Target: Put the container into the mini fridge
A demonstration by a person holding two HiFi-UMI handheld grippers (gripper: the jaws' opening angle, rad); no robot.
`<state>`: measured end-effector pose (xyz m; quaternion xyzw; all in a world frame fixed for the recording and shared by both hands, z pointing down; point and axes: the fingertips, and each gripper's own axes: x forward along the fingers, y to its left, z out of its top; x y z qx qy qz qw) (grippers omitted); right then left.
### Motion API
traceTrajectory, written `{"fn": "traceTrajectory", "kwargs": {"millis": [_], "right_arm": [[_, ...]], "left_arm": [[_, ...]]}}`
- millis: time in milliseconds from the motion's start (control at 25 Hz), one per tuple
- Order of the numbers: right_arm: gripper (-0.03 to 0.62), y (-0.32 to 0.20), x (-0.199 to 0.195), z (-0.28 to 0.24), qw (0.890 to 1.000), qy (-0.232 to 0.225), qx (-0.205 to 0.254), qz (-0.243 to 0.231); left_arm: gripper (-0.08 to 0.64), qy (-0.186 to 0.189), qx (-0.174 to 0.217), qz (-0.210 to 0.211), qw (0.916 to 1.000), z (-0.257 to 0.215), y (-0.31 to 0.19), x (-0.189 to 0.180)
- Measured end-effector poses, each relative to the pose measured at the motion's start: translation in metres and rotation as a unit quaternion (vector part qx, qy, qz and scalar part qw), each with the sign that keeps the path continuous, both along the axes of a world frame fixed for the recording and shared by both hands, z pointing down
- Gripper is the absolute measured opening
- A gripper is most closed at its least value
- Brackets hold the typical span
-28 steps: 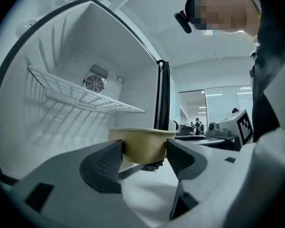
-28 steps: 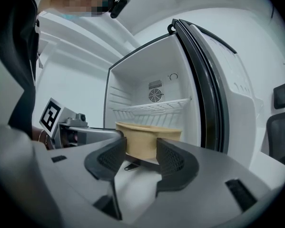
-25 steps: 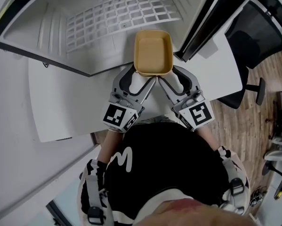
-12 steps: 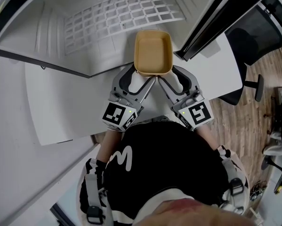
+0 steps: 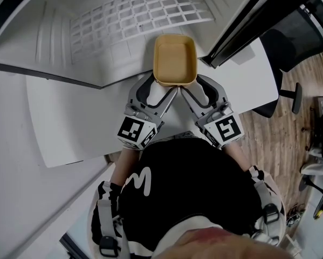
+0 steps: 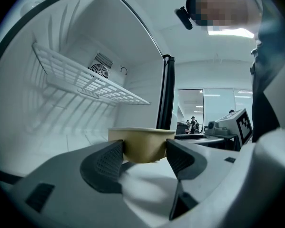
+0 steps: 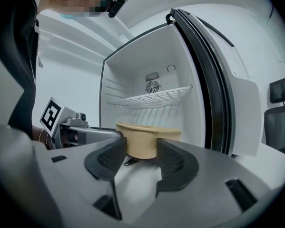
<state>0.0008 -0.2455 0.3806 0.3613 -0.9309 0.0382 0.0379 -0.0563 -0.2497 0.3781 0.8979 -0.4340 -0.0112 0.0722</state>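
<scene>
The mini fridge (image 5: 53,31) is seen standing wide open on the white table (image 5: 69,123), its door (image 5: 258,20) swung out to the right and its wire shelf (image 5: 139,9) bare, with the space beneath the shelf lying straight ahead of both grippers. The tan, empty container (image 5: 175,58) is held at the mouth of the cabinet, its long axis pointed away from the person and into the fridge, and its far end is already at the threshold while its near end is carried between the two grippers. It appears to be lifted clear of the table, though this cannot be settled from the views. Neither hand is placed nearer: the left gripper (image 5: 164,84) and the right gripper (image 5: 189,84) are set side by side at the near end, angled inward toward each other. In the left gripper view the jaws are shown partly closed and pressed against the container (image 6: 142,144) on both flanks; in the right gripper view the same pinch is seen on the container (image 7: 149,139), with the shelf and rear fan vent directly beyond. A straight push forward, under the shelf, is judged to be what the coming move calls for.
</scene>
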Motion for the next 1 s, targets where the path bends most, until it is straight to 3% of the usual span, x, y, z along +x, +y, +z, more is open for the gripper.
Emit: {"fn": "traceTrajectory", "kwargs": {"millis": [1000], "right_arm": [[0.204,-0.013,-0.001,0.010,1.000,0.003,-0.008,0.010]], "left_arm": [[0.287,-0.006,-0.005,0.001,1.0000,0.010,-0.013,-0.001]]}}
